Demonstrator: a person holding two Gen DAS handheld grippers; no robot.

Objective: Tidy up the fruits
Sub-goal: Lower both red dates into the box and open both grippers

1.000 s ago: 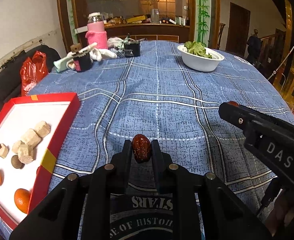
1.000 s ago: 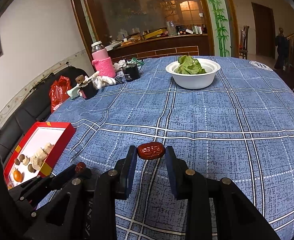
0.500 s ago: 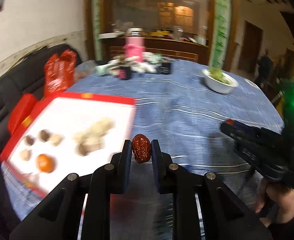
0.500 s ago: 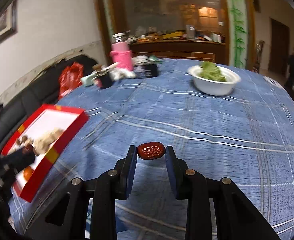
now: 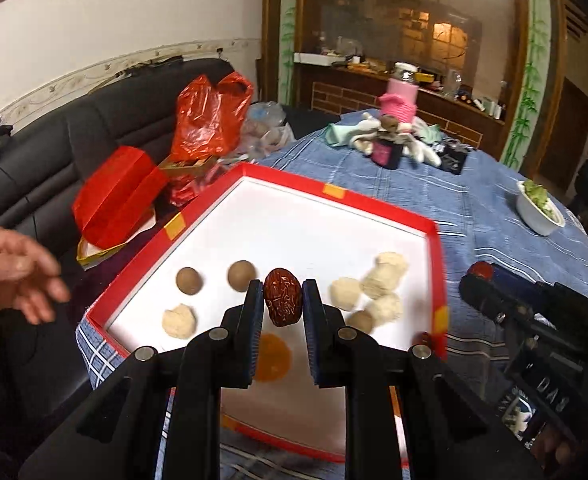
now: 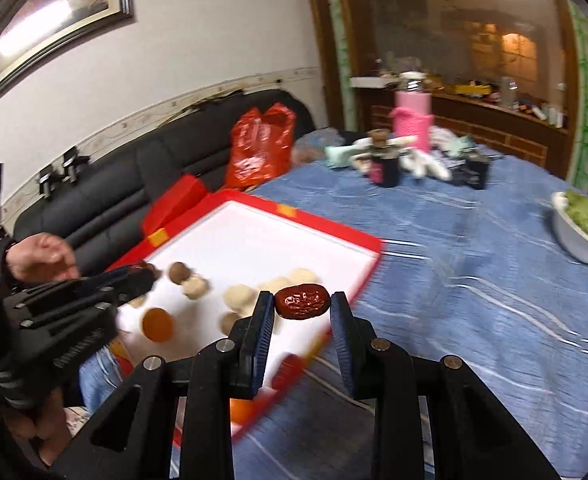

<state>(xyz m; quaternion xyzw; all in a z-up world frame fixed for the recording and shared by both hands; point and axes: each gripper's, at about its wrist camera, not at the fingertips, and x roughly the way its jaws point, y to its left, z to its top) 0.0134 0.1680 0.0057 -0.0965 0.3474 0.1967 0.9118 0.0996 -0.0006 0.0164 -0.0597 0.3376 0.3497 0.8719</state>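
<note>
My left gripper point(image 5: 282, 302) is shut on a wrinkled red date point(image 5: 282, 297), held upright above the white floor of the red-rimmed tray point(image 5: 378, 204). My right gripper point(image 6: 302, 305) is shut on a second red date point(image 6: 302, 302), held sideways over the tray's right rim point(image 6: 330, 226). In the tray lie brown longans point(image 5: 189, 281), pale lumpy pieces point(image 5: 386, 270) and an orange fruit point(image 5: 271, 357). The right gripper's body point(image 5: 534, 320) shows at the right of the left wrist view; the left gripper point(image 6: 145, 276) shows over the tray's left part in the right wrist view.
A person's bare hand point(image 5: 13, 268) hovers left of the tray. A white bowl of greens point(image 5: 538, 210) stands far right on the blue cloth. A pink bottle point(image 5: 400, 100) and clutter sit at the table's back. A red bag point(image 5: 209, 120) and red box point(image 5: 113, 200) lie on the black sofa.
Both grippers swung left across the table with their dates still gripped. The tray went from the far left to right beneath them. A bare hand came into view at the left.
</note>
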